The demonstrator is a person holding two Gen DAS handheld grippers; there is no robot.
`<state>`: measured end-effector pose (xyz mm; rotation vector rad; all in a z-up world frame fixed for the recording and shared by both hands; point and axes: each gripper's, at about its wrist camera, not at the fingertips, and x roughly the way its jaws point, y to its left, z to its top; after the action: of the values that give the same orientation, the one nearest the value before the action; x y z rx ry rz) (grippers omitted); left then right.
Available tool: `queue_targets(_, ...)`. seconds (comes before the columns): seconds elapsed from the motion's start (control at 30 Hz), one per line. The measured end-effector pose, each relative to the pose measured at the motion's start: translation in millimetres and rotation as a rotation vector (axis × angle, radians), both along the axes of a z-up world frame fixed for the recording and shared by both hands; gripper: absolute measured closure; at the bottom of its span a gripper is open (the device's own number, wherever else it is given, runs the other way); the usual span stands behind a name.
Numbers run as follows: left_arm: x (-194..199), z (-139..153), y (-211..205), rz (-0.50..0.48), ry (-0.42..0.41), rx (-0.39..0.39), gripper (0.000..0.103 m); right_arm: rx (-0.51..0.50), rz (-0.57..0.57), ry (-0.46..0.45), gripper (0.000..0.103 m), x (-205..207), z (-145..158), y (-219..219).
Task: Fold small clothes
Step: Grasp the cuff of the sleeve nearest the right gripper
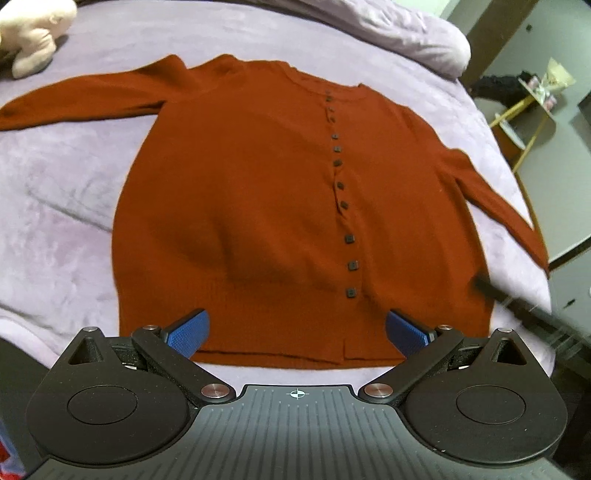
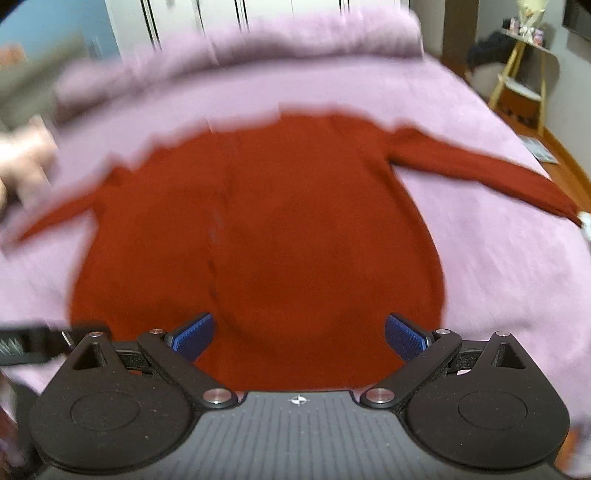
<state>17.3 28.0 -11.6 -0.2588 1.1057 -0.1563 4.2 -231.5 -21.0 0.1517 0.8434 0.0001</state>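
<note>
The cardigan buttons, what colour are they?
Dark, near black, on the rust-red cardigan; the buttons show best in the left wrist view.

Rust-red cardigan (image 1: 258, 206) spread flat, front up, on lilac bed cover (image 1: 66, 192). Both sleeves stretched out to the sides. Row of dark square buttons (image 1: 341, 184) down the placket, fastened. Left hand-held gripper (image 1: 297, 332) above the hem, blue pads (image 1: 188, 332) wide apart, holding nothing. Pale plush toy (image 1: 33, 33) at far left corner. Lilac pillow (image 1: 406, 33) at the head. Yellow-framed shelf (image 1: 532, 107) beside the bed, right.
</note>
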Motion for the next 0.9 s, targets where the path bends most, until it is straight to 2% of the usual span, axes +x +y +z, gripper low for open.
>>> queue_targets(0.07,8,-2,-2,-0.007,-0.015,0.007,0.000,0.111,-0.020,-0.154,0.004,-3,0,-22)
queue_targets(0.1,14,-3,-2,0.001,-0.023,-0.004,0.000,0.149,-0.038,-0.181,0.004,-1,-4,-33)
queue_targets(0.2,27,-7,-1,0.014,-0.048,-0.040,0.000,0.201,-0.122,-0.105,0.007,22,-22,-71)
queue_targets(0.33,53,-20,-2,0.053,-0.096,-0.008,0.000,0.251,-0.355,-0.214,0.011,36,-34,-150)
queue_targets(0.43,75,-33,-5,0.073,-0.127,0.016,0.000,0.378,-0.532,-0.258,0.024,46,-47,-226)
queue_targets(0.5,91,-41,-8,0.085,-0.154,0.023,0.000,0.457,-0.665,-0.268,0.046,52,-60,-279)
queue_targets(0.57,103,-48,-12,0.095,-0.177,0.043,0.000,0.505,-0.784,-0.265,0.056,56,-78,-319)
queue_targets(0.67,122,-63,-13,0.107,-0.177,0.054,0.000,0.571,-0.930,-0.256,0.063,57,-107,-368)
queue_targets(0.77,136,-81,-10,0.133,-0.122,0.036,0.000,0.696,-1.009,-0.303,0.066,65,-130,-392)
queue_targets(0.9,137,-91,-6,0.109,-0.142,0.023,0.000,0.687,-1.067,-0.359,0.070,76,-137,-399)
